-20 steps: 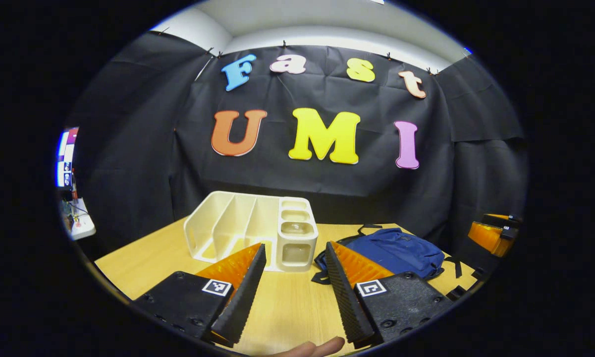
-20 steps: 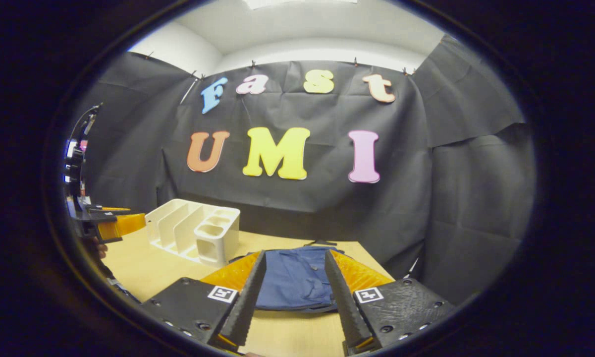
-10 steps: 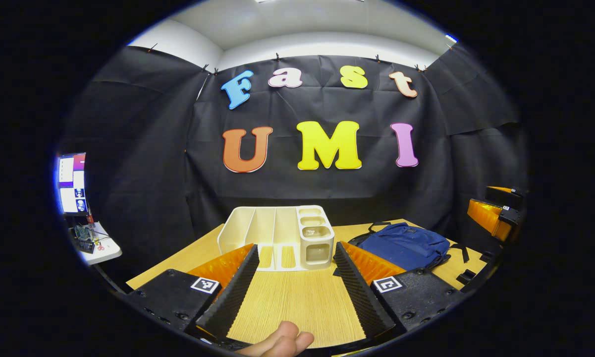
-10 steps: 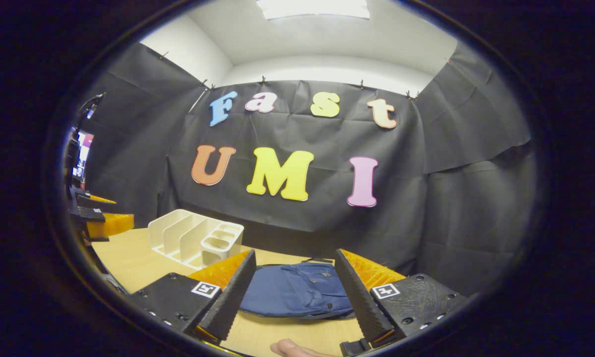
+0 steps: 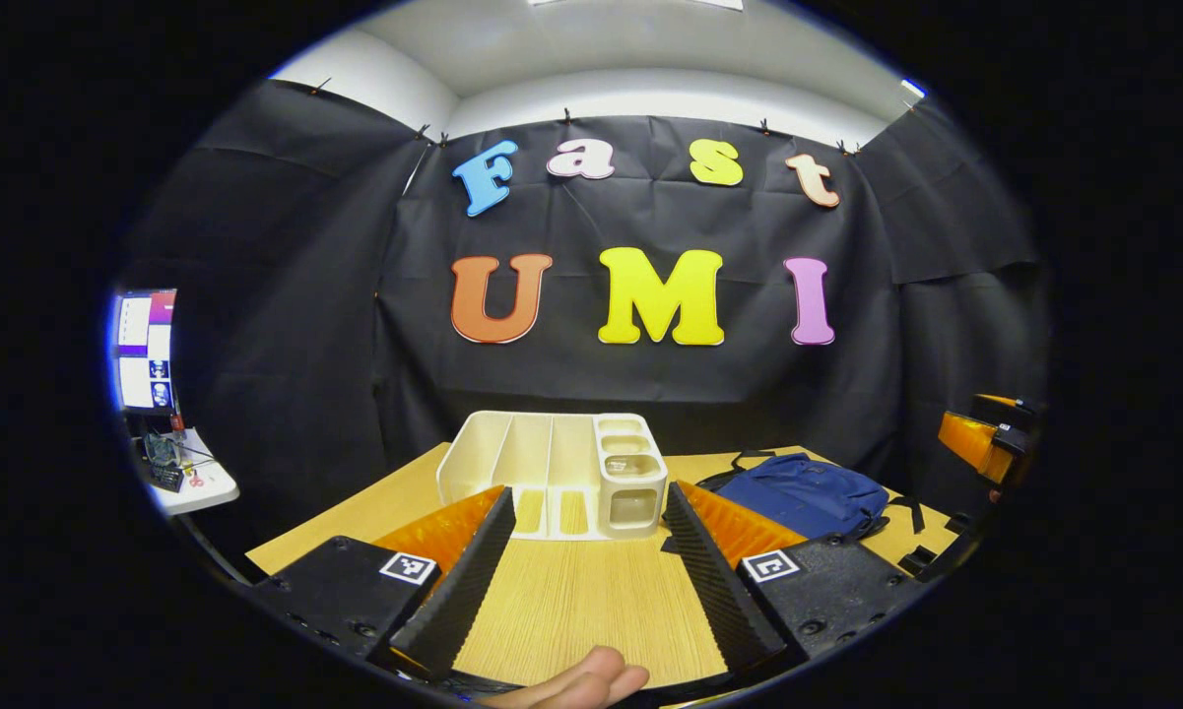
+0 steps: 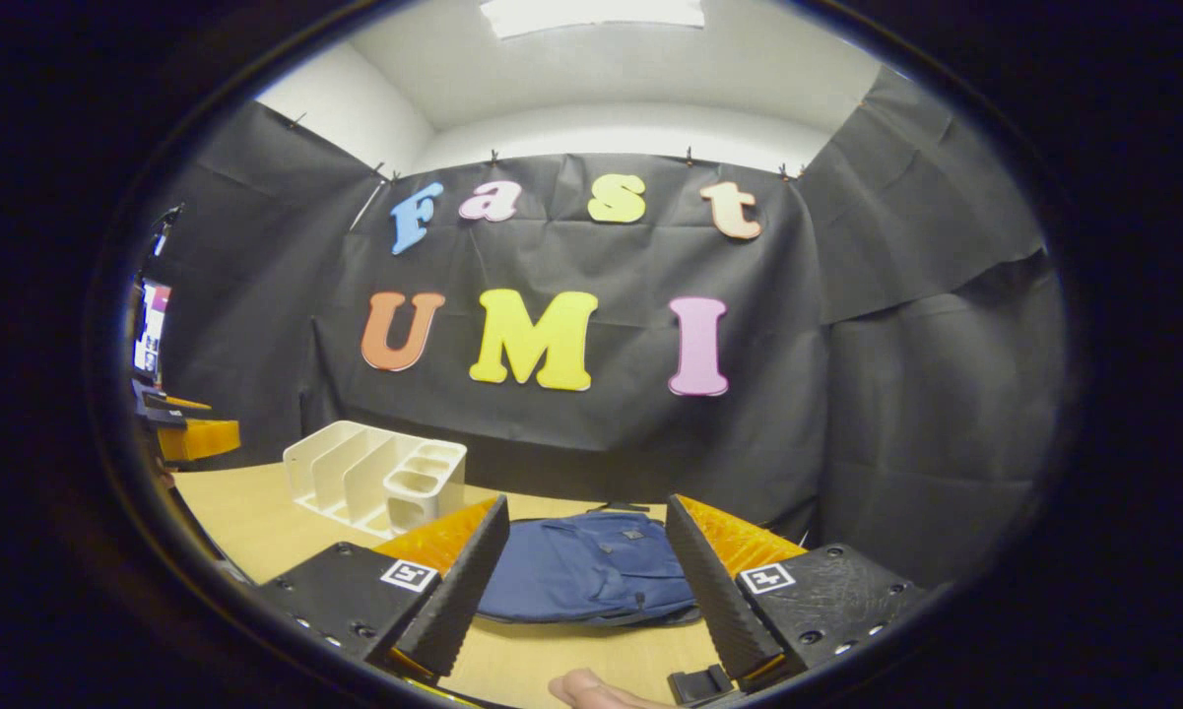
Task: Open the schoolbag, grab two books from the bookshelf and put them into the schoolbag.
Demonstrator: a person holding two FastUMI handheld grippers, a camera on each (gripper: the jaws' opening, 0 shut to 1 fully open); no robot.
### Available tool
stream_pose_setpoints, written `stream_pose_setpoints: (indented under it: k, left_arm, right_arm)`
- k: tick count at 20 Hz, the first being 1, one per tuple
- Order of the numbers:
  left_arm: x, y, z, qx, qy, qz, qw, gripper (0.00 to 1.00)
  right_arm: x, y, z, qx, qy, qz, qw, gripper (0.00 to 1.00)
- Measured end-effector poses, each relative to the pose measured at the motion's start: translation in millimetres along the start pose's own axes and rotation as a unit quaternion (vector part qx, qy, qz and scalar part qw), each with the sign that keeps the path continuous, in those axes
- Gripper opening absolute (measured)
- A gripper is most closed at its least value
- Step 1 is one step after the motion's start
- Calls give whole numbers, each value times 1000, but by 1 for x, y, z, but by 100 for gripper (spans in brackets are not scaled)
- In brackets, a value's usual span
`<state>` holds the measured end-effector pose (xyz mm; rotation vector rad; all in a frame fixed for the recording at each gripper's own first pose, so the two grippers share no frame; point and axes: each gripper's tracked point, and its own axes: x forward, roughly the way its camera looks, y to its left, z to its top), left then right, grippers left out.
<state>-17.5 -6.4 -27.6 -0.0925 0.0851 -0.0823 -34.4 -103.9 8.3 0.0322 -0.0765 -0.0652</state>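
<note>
— Looking along the left claw (image 5: 583, 576), what did you see?

— Its two fingers (image 5: 458, 581) were wide apart with nothing between them but bare bench (image 5: 581, 601). A white bookshelf (image 5: 557, 473) stood past the tips, near the far edge. Its slots ran from front to back, with the open ends facing the claw. I could not see any books in the slots. Small square cups sat at its right end.

— And where was the schoolbag?

— The blue schoolbag (image 5: 808, 492) lay flat on the bench, to the right of the bookshelf and a little apart from it. In the right gripper view the schoolbag (image 6: 591, 566) lay just past the right claw (image 6: 583, 581), framed between its two fingers. Its long side ran away from the claw toward the black wall. It looked zipped up.

— Was the right claw holding it?

— No. Those fingers (image 6: 453, 601) were wide apart too, above the bench (image 6: 256, 512), not touching the bag. The bookshelf (image 6: 374, 478) sat off to the left there.

— Anything else?

— A fingertip (image 5: 576, 684) of the person peeked in at the bottom. The other claw (image 5: 985, 443) showed at the far right edge.
</note>
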Motion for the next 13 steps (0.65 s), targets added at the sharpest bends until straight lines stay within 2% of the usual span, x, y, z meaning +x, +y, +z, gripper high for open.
stream_pose_setpoints:
  k: [9,11,13]
  left_arm:
    - [13,4,-13,-22,19,2,1000,97]
    - [15,5,-16,-26,23,3,999,97]
    - [16,5,-17,-23,25,5,999,97]
  right_arm:
    - [8,-11,-25,16,36,0,999,95]
    - [9,-12,-27,16,38,-1,999,98]
    - [11,-13,-27,13,39,0,999,95]
